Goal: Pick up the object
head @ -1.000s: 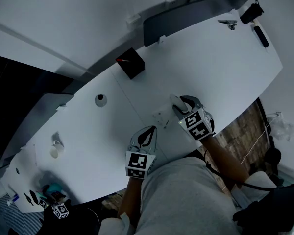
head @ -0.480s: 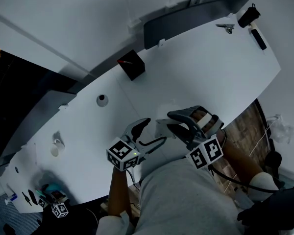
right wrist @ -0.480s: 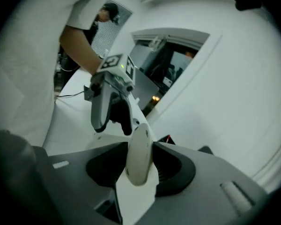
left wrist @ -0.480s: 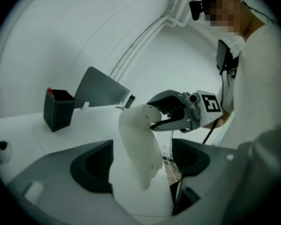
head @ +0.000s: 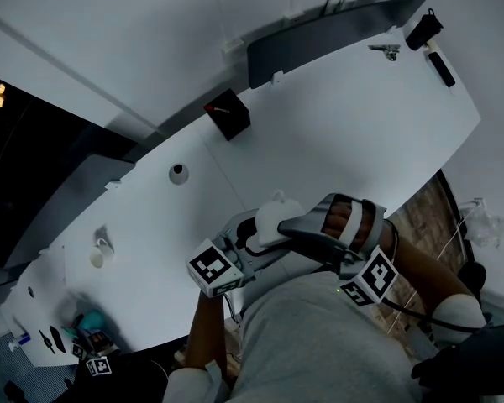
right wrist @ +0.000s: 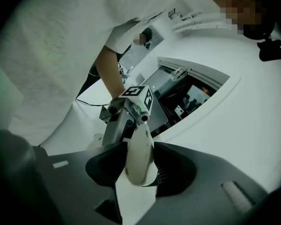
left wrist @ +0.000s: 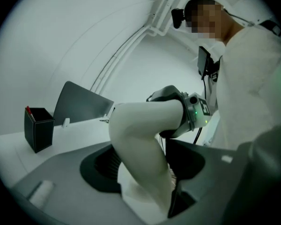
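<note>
A white bent object [head: 273,219] hangs above the near edge of the white table [head: 361,133], held between both grippers. My right gripper [head: 292,227] is shut on one end of it; in the right gripper view the object [right wrist: 139,153] sits clamped between both dark pads. My left gripper [head: 250,242] faces it from the left. In the left gripper view the object's [left wrist: 140,139] other limb fills the gap, and the jaws are closing on it with both pads against it. The person's torso is right below.
A black box [head: 228,113] with a red item stands at the table's far edge, beside a dark grey panel [head: 319,32]. A small round fitting [head: 178,173] and a white cup [head: 97,254] lie to the left. Dark tools [head: 441,57] lie at the far right end.
The right gripper has lifted the white object off the table and drawn it toward the body. The left gripper, shut before, opened, swung in from the left and came around the object's other end.
</note>
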The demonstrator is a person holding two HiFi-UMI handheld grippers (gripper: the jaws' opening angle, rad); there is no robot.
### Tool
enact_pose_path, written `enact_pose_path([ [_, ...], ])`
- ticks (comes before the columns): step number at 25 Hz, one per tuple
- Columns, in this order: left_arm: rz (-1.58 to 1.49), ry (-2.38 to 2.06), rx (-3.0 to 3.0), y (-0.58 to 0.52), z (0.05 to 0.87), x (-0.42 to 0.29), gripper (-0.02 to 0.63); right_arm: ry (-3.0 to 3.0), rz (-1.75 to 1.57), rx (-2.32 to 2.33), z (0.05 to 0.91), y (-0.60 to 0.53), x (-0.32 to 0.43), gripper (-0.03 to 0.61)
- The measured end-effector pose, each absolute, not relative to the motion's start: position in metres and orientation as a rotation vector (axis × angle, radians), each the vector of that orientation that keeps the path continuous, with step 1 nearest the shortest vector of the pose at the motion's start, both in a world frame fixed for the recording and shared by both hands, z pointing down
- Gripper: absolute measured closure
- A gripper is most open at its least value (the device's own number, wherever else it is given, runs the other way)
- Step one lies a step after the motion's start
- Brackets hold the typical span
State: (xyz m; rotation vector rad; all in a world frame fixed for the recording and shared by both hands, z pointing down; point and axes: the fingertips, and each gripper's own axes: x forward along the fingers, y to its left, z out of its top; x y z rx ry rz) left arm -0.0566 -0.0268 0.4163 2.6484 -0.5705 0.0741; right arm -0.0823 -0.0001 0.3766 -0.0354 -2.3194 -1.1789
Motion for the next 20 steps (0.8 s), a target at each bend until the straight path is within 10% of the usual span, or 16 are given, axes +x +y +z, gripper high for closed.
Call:
enact_pose_path([
  [7, -0.204, -0.584, 2.679, -0.017, 0.387, -0.057, 0.439, -2.339, -1.328, 0.110, 0.346, 0.002, -0.081, 0.365],
  [20, -0.281, -0.805, 2.677, -0.027, 0.365, -0.098, 0.463, -2.690, -0.368, 0.267, 0.330, -0.026, -0.030, 0.322],
])
